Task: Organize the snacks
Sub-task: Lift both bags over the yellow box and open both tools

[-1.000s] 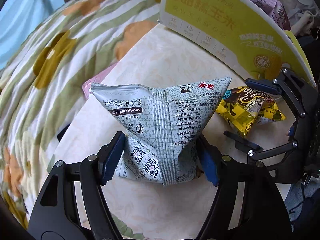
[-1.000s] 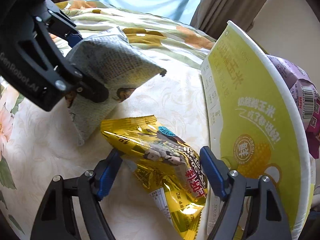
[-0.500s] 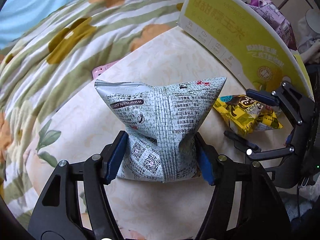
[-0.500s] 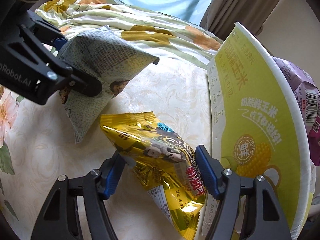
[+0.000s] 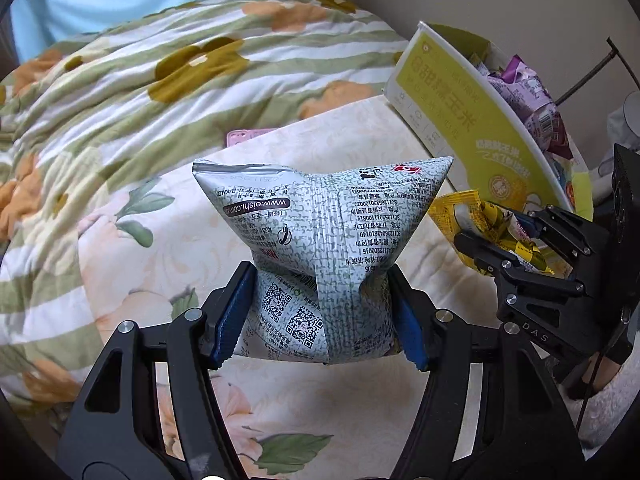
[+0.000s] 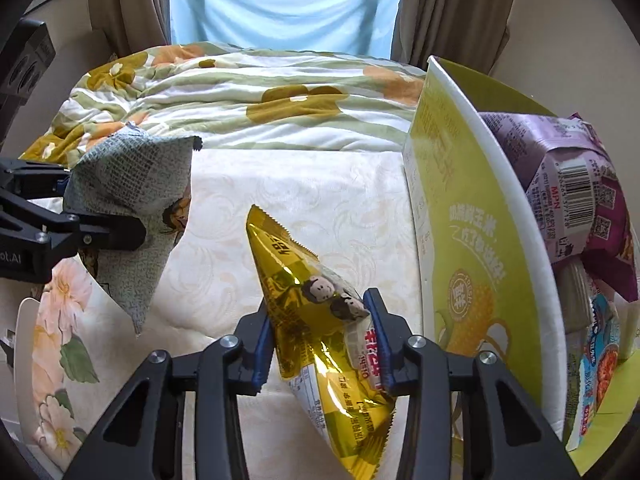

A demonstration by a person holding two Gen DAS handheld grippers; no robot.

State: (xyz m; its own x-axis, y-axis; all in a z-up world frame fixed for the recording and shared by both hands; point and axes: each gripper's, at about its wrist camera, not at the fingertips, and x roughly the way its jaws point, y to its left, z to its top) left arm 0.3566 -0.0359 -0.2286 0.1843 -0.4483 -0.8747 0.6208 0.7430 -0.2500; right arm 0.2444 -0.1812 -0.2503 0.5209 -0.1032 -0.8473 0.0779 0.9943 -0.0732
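While the left gripper [image 5: 322, 314] is squeezing the grey-green snack bag [image 5: 320, 248] at lower centre of its own view, blue pads denting the bag's waist, the bag is hanging clear of the cream tablecloth [image 5: 168, 240]. Further right in that view, the right gripper [image 5: 516, 248] is pinching the yellow snack packet [image 5: 460, 210]. Its jaws have just been closing, and in the right wrist view they are clamping that packet [image 6: 320, 320] at lower centre. At the right edge, the yellow-green carton [image 6: 472, 240] is standing, holding purple packets [image 6: 576, 184].
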